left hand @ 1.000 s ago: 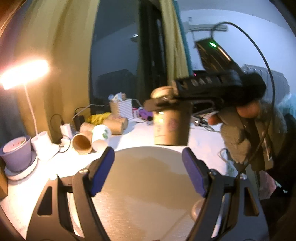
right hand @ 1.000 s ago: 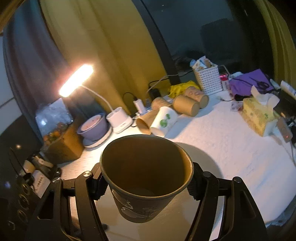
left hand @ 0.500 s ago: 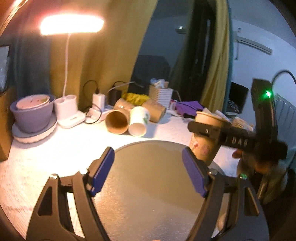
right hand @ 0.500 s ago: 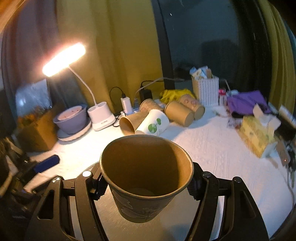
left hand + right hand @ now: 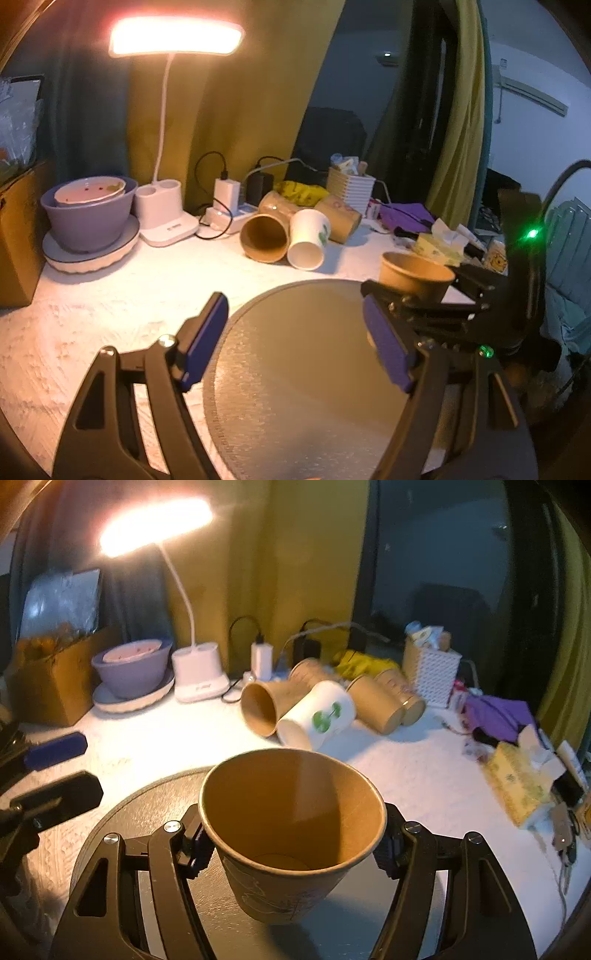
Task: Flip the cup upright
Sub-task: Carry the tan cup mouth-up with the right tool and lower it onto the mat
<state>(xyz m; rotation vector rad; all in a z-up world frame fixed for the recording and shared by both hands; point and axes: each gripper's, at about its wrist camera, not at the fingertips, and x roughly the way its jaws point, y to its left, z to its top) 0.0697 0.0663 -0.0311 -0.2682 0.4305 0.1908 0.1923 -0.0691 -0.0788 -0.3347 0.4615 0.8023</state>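
My right gripper [image 5: 291, 843] is shut on a brown paper cup [image 5: 288, 853], held upright with its mouth up, low over the round grey mat [image 5: 147, 797]. In the left wrist view the same cup [image 5: 415, 275] shows at the mat's [image 5: 295, 369] right edge, held by the right gripper's black body. My left gripper [image 5: 295, 345] is open and empty above the mat, its blue pads [image 5: 203, 338] wide apart. The left gripper's pads also show at the left edge of the right wrist view [image 5: 55, 751].
Several paper cups lie on their sides at the back: a brown one [image 5: 262, 712], a white one with a green mark [image 5: 317, 716], others behind. A lit desk lamp [image 5: 166, 218], purple bowl on a plate [image 5: 88, 218], chargers, white basket [image 5: 430, 670] and tissue box [image 5: 517, 782] stand around.
The right gripper has lowered the upright cup toward the mat's right side. The left wrist view has swung left and down, toward the lamp and bowl.
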